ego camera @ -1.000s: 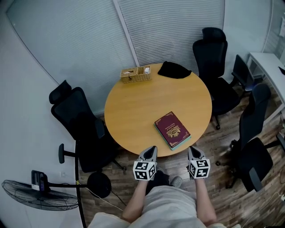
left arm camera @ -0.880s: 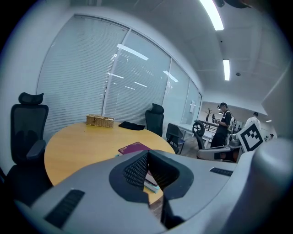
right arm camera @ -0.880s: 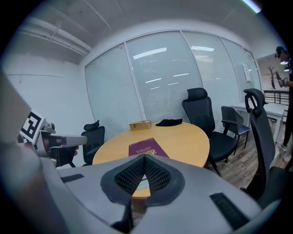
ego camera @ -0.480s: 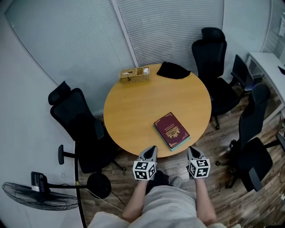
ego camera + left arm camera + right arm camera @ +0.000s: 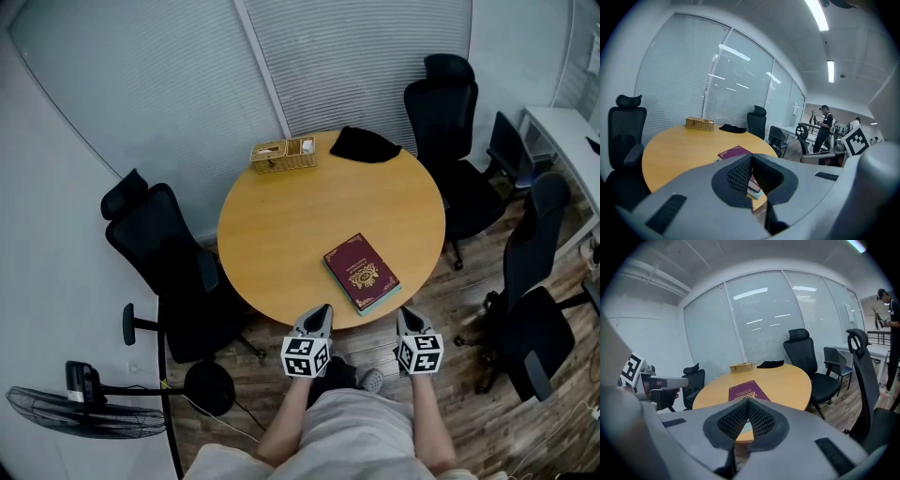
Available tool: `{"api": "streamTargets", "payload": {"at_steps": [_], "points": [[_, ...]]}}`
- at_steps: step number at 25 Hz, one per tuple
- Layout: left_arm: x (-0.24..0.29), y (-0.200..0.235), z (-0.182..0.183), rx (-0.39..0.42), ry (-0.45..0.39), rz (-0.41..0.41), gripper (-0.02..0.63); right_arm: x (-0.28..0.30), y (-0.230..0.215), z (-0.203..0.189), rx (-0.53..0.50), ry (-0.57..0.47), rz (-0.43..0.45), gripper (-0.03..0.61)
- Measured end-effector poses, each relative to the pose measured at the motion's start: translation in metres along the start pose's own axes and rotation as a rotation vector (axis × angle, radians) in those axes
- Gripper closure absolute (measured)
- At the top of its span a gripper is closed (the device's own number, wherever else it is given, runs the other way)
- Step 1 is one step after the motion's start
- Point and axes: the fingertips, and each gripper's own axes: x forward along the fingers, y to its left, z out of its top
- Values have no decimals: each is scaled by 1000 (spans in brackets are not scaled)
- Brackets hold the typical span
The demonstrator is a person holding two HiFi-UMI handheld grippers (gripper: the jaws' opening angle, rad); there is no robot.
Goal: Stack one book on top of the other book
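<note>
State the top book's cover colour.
Maroon with a gold emblem; the top book shows best in head view.

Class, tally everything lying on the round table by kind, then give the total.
Books: 2, a maroon book lying on a teal book
Wicker basket: 1
Black cloth: 1
Total: 4

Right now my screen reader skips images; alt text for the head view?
A maroon book lies on a teal book near the edge of the round table. The left tongs and right tongs, shut and empty, hover just outside it.
</note>
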Motion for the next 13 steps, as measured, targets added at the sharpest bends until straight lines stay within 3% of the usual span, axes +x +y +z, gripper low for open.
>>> {"api": "streamTargets", "payload": {"at_steps": [13], "points": [[-2, -2, -12, 11, 17, -4, 584, -4, 4, -9, -5, -2, -6, 560]]}}
